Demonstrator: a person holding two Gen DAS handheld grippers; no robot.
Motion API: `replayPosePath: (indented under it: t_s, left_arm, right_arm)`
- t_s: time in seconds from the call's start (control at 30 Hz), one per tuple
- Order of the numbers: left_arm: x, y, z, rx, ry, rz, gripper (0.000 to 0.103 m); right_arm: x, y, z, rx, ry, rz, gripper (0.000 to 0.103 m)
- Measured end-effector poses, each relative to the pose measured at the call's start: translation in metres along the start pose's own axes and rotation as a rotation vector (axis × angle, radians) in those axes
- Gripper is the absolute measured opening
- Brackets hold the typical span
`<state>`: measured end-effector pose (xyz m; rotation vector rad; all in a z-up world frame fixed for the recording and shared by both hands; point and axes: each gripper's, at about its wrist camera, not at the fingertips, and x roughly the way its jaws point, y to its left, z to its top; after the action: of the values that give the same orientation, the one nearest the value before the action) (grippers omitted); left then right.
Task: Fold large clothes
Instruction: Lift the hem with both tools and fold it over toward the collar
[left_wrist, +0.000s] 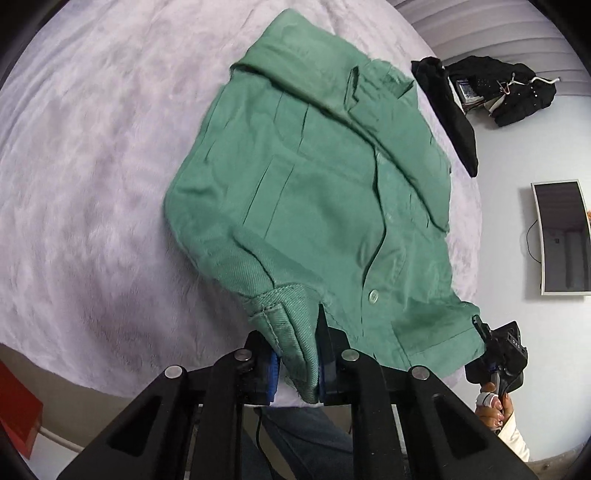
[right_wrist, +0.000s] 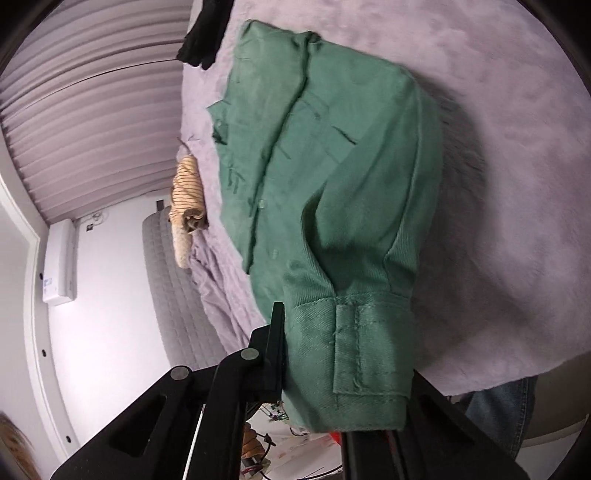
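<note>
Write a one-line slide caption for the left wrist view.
Left gripper clamps the green jacket's cuff over the lavender blanket; right gripper pinches its hem.

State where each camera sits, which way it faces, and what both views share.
Left wrist: on the left tool, looking along its fingers over the green jacket on the lilac blanket; the right tool and hand show.
Right wrist: on the right tool, looking along the jacket toward a black garment; jeans show.
Shared: jacket, blanket, black garment.
</note>
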<state>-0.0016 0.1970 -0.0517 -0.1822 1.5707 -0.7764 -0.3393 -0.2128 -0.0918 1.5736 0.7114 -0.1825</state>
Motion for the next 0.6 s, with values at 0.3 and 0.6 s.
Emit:
replayPosePath:
  t_s: [0.3,0.6]
  left_arm:
    - [-0.03,-0.069,0.112,0.034,-0.219,0.028,0.016]
    - [-0.004,-0.083,0.233,-0.017,-0.336,0.061,0.016]
  right_arm:
    - [0.036,0.1,0.083,-0.137,0.049,0.122,0.008]
    - [0.09,0.179,0.204,-0.233,0.029,0.114,0.008]
